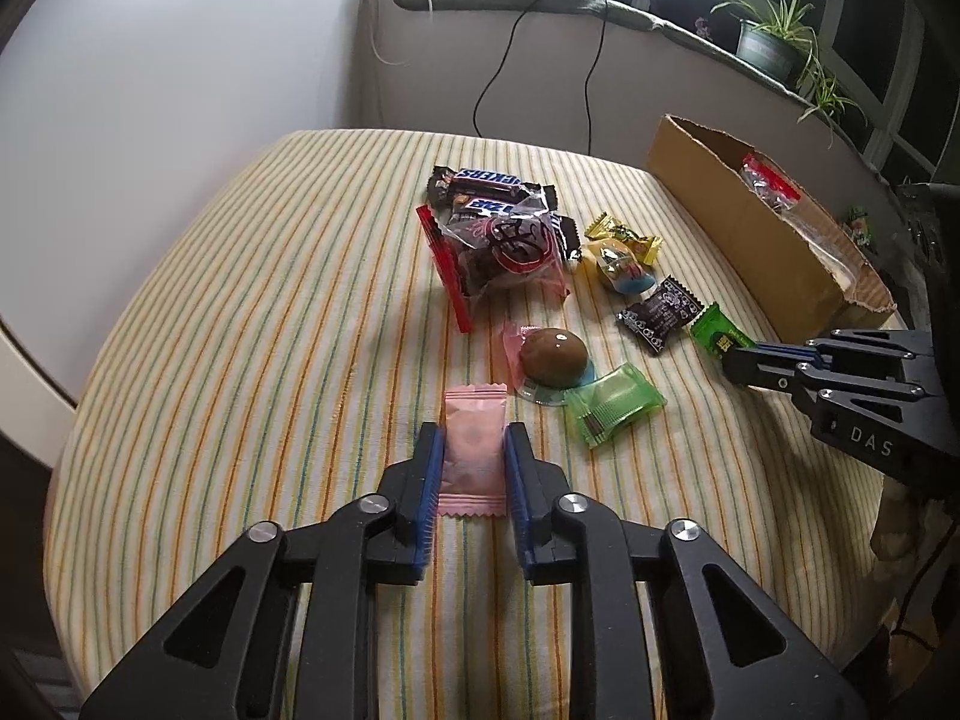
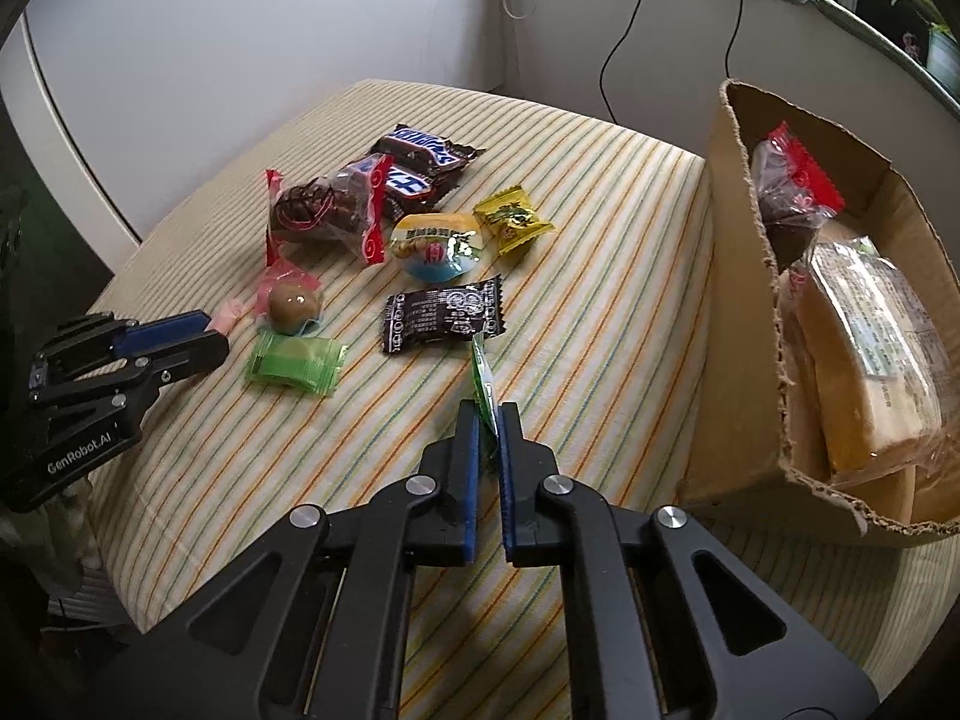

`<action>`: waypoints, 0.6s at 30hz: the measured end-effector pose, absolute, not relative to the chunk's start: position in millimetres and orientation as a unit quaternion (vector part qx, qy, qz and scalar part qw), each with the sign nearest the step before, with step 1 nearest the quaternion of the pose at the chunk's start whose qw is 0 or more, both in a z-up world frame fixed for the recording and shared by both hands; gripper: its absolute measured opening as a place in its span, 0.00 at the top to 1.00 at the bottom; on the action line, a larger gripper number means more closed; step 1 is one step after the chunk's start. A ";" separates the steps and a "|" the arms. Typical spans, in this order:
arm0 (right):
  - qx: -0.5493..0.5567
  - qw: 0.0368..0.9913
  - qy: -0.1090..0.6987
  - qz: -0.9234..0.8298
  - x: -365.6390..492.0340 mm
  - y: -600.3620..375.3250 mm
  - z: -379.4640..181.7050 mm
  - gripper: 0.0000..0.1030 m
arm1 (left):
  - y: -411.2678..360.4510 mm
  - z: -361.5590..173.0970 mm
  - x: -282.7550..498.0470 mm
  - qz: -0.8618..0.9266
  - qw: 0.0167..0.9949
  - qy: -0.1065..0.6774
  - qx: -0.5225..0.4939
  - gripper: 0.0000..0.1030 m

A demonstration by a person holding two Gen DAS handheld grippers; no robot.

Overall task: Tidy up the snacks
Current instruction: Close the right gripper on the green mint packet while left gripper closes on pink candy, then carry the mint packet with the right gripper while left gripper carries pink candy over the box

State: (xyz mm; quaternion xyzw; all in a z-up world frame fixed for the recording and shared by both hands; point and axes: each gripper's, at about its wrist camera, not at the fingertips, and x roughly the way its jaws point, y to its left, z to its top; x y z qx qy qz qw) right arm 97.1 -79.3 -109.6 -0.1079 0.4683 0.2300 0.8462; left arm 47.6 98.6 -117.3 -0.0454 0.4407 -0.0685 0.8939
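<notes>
Right, the left gripper (image 1: pixel 474 438) has its blue pads on either side of the pink packet (image 1: pixel 472 450), touching both long edges, so it's clamped on it flat against the striped cloth (image 1: pixel 240 360). The packet's near end is partly hidden behind the fingers. The right gripper (image 2: pixel 487 417) has its jaws nearly together, pinching a small green packet (image 2: pixel 483 381) that stands on edge; its print can't be read from here.

Behind, the cardboard box (image 2: pixel 744 360) sits at the cloth's right edge, its torn rim ragged, its far side cut off by the frame. Inside it, a red-topped bag (image 2: pixel 786 192) and a clear-wrapped yellow block (image 2: pixel 864 360); what lies underneath them is hidden.

The loose pile sits mid-cloth: two Snickers bars (image 1: pixel 480 180) half covered by a red-edged bag (image 1: pixel 504 246), a yellow sweet (image 1: pixel 624 237), a round jelly cup (image 1: pixel 618 267), a black packet (image 1: pixel 660 315), a brown egg (image 1: pixel 552 357) on a pink wrapper, and a green sweet (image 1: pixel 612 411) touching it.

The cloth's left half is bare stripes, open right out to its rounded edge. Between the right gripper and the box runs a clear lane of cloth.
</notes>
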 end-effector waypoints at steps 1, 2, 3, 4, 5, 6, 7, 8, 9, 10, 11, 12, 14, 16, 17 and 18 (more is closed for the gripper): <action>-0.110 0.846 0.468 0.231 96.4 -78.3 -109.4 0.94 | 96.8 -117.9 49.2 -0.075 0.893 0.442 -0.044 0.58; -0.111 0.846 0.467 0.232 96.1 -77.9 -109.0 0.94 | 94.5 -118.0 49.7 -0.078 0.893 0.441 -0.039 0.49; -0.111 0.846 0.467 0.232 95.6 -77.5 -109.2 0.94 | 90.0 -119.1 49.7 -0.073 0.895 0.438 -0.024 0.51; -0.111 0.846 0.467 0.232 95.1 -77.6 -108.1 0.94 | 86.9 -120.4 50.0 -0.072 0.896 0.438 -0.014 0.52; -0.111 0.846 0.467 0.233 95.9 -76.5 -108.5 0.94 | 85.7 -120.7 49.9 -0.070 0.897 0.436 -0.011 0.60; -0.110 0.846 0.467 0.233 96.1 -76.1 -108.3 0.94 | 87.1 -119.7 50.3 -0.068 0.898 0.435 -0.015 0.73; -0.109 0.846 0.467 0.233 96.1 -76.1 -108.1 0.94 | 89.3 -118.9 50.5 -0.067 0.898 0.435 -0.022 0.80; -0.109 0.846 0.466 0.234 96.2 -76.2 -108.0 0.94 | 92.1 -118.3 50.8 -0.067 0.897 0.435 -0.030 0.83; -0.109 0.846 0.466 0.234 96.5 -76.2 -107.9 0.94 | 94.1 -118.2 50.7 -0.068 0.897 0.435 -0.037 0.83; -0.108 0.846 0.466 0.235 96.6 -76.2 -107.6 0.94 | 94.3 -118.2 49.9 -0.066 0.898 0.434 -0.038 0.83; -0.107 0.847 0.465 0.235 96.5 -76.5 -107.3 0.94 | 94.1 -117.7 48.7 -0.064 0.899 0.432 -0.038 0.83; -0.106 0.847 0.464 0.236 96.3 -76.8 -106.2 0.94 | 94.5 -116.9 47.7 -0.062 0.899 0.431 -0.042 0.83; -0.101 0.848 0.461 0.240 95.5 -77.9 -103.4 0.94 | 96.2 -114.0 45.5 -0.065 0.899 0.429 -0.053 0.83; -0.098 0.850 0.457 0.245 93.9 -79.5 -99.2 0.94 | 96.7 -109.1 43.4 -0.064 0.902 0.424 -0.057 0.83; -0.096 0.850 0.455 0.248 92.9 -79.6 -97.1 0.95 | 96.3 -106.1 41.7 -0.066 0.903 0.421 -0.058 0.83; -0.095 0.851 0.452 0.251 91.7 -79.9 -94.5 0.95 | 95.4 -103.0 41.3 -0.068 0.904 0.419 -0.058 0.83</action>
